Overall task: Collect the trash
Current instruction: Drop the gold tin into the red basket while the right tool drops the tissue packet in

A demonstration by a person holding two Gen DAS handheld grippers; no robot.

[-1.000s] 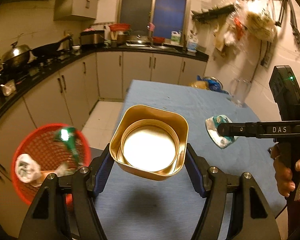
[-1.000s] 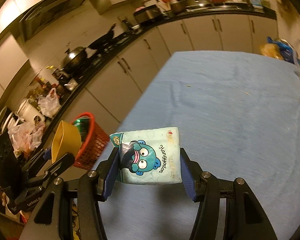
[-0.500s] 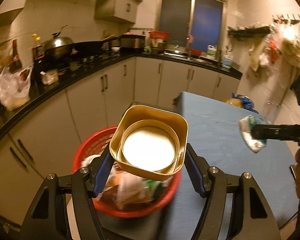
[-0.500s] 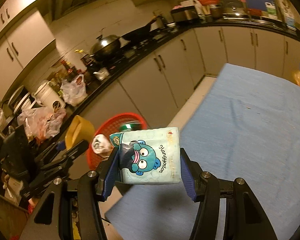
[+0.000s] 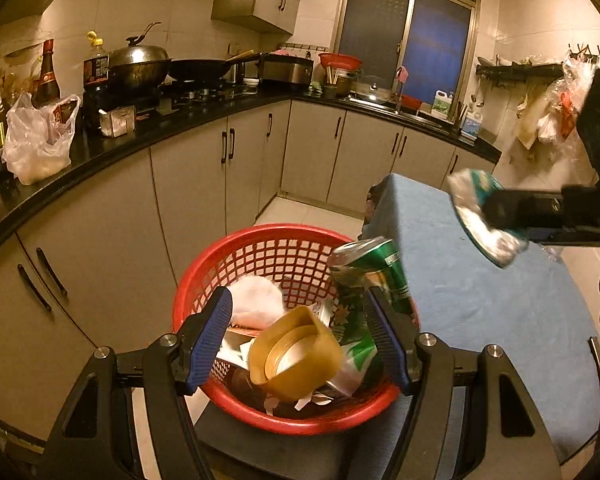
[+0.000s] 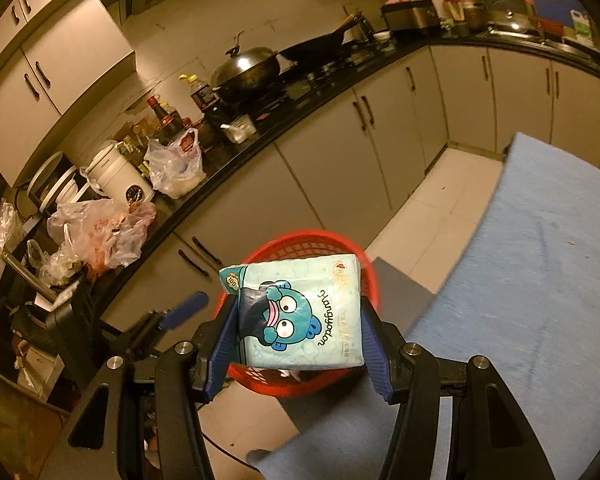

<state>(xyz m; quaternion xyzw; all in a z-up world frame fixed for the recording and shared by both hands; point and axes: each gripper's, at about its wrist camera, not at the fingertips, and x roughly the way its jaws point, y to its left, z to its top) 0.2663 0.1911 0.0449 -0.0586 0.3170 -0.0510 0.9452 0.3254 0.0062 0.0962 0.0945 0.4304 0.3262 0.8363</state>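
Trash going into the red basket by the table.

The left gripper (image 5: 302, 338) hangs spread wide, holding nothing; a gold tub (image 5: 296, 354) sits tilted between and below its blue pads, among the scraps in the red basket (image 5: 236, 256), with a green can (image 5: 374, 270) just beyond its right finger. The right gripper (image 6: 296, 338) is clamped on a tissue pack (image 6: 300, 316) printed with a blue cartoon face, held over that basket. To its right runs the blue table (image 6: 540, 280); beyond, the dark counter (image 6: 332, 96) carries a wok (image 6: 248, 68).
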